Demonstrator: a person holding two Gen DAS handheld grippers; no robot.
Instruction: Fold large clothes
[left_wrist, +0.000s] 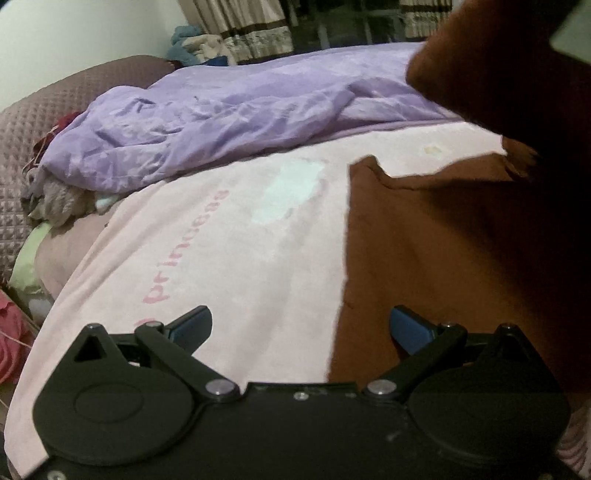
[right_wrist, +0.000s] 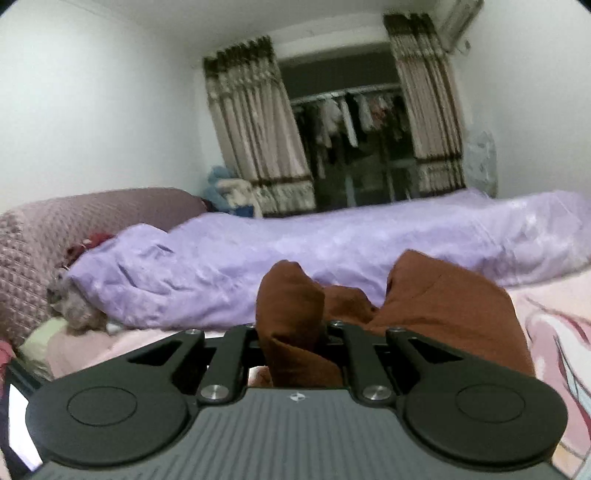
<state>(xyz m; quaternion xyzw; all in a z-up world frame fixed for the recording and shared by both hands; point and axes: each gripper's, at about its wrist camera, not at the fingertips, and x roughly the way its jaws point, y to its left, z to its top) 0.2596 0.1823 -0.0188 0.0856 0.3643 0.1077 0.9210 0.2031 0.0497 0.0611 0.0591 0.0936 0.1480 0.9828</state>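
Broadly, the bed fills the room's lower half, covered by a pale pink sheet printed with pink lettering. A crumpled lilac duvet lies along the bed's far side, against a quilted mauve headboard. Patterned curtains frame a dark window beyond.

The brown garment lies partly flat on the pink sheet, on the right of the left wrist view; another part of it rises off the bed toward the upper right of that view.

The left gripper hovers just above the garment's left edge with its jaws wide apart and nothing between them; the edge runs between the two blue pads.

The right gripper has its jaws drawn together, clamped on a bunched fold of the brown garment, which bulges up and forward past the jaws.
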